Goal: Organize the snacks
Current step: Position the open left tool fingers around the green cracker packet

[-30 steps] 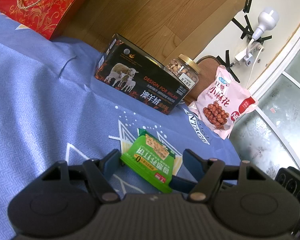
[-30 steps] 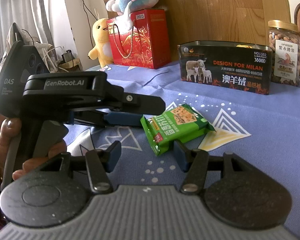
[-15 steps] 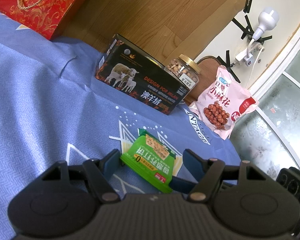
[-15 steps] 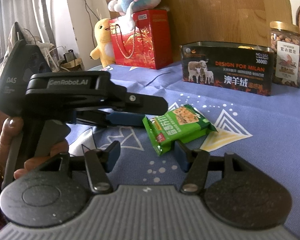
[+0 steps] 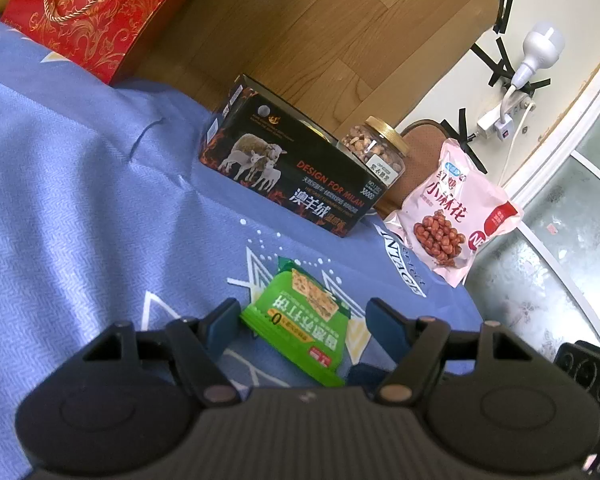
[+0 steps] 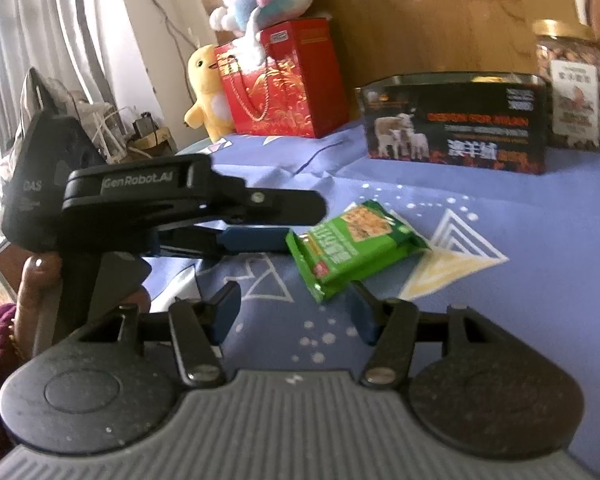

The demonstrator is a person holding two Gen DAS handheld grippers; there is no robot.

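A green snack packet (image 5: 300,320) lies flat on the blue cloth; it also shows in the right wrist view (image 6: 352,246). My left gripper (image 5: 302,322) is open, its fingers on either side of the packet's near end without pinching it. In the right wrist view the left gripper (image 6: 276,236) comes in from the left, level with the packet. My right gripper (image 6: 296,312) is open and empty, just in front of the packet. A black open tin box (image 5: 296,182) stands behind, also in the right wrist view (image 6: 456,124).
A nut jar (image 5: 376,152) and a pink snack bag (image 5: 452,216) stand right of the box near the table's edge. A red gift bag (image 6: 284,80) with plush toys stands at the back left. A wooden panel rises behind.
The right gripper has moved a little forward and left toward the packet. The left gripper and the packet have barely moved.
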